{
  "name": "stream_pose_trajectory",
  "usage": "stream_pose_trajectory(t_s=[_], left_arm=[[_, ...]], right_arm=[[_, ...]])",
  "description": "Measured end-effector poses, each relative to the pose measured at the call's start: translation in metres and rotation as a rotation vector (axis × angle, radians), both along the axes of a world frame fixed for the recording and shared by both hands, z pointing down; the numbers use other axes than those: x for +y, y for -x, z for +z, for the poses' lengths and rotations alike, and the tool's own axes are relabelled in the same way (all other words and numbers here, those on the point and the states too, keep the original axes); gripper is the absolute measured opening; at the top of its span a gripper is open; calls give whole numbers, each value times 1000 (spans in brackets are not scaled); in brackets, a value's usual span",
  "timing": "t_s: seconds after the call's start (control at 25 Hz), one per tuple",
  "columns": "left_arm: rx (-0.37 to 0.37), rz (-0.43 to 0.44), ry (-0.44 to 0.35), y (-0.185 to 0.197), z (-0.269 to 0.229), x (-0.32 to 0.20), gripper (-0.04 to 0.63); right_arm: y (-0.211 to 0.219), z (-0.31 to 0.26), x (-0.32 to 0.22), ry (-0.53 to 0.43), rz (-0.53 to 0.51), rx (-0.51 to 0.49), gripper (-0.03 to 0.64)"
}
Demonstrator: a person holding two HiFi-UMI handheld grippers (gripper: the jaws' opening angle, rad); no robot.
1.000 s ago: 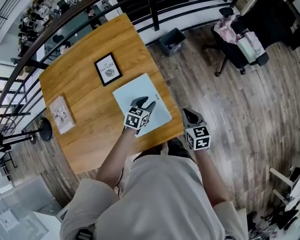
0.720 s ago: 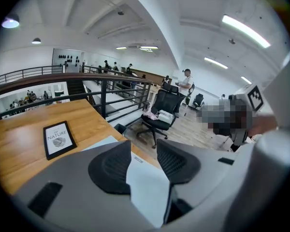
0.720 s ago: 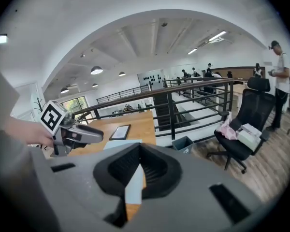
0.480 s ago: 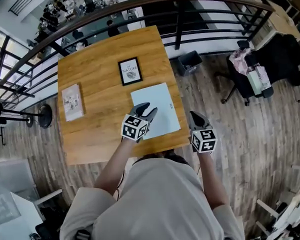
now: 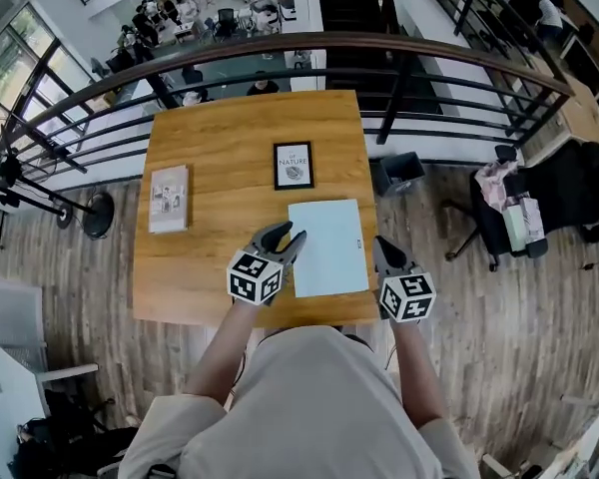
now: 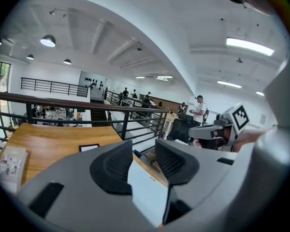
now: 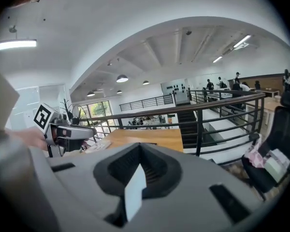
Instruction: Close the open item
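One closed pale folder (image 5: 329, 252), between left gripper (image 5: 286, 235) and right gripper (image 5: 383, 249)

Bright even indoor light, soft shadows, heavy fisheye bending, dark corners

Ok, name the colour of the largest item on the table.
Pale blue item; head view shows it best.
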State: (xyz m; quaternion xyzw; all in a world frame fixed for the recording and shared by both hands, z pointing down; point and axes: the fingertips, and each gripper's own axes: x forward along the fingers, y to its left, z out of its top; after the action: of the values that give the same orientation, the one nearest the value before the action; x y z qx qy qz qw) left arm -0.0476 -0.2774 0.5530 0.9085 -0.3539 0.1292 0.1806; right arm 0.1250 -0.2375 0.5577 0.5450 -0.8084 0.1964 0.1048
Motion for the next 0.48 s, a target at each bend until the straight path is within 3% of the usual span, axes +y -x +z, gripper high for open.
stream_pose_trajectory(t_s=[0.48], left_arm=[[73,-155,-118,77,-68,17,140]], right_arm=[[60,-61,-9,-112,-146,25,2]])
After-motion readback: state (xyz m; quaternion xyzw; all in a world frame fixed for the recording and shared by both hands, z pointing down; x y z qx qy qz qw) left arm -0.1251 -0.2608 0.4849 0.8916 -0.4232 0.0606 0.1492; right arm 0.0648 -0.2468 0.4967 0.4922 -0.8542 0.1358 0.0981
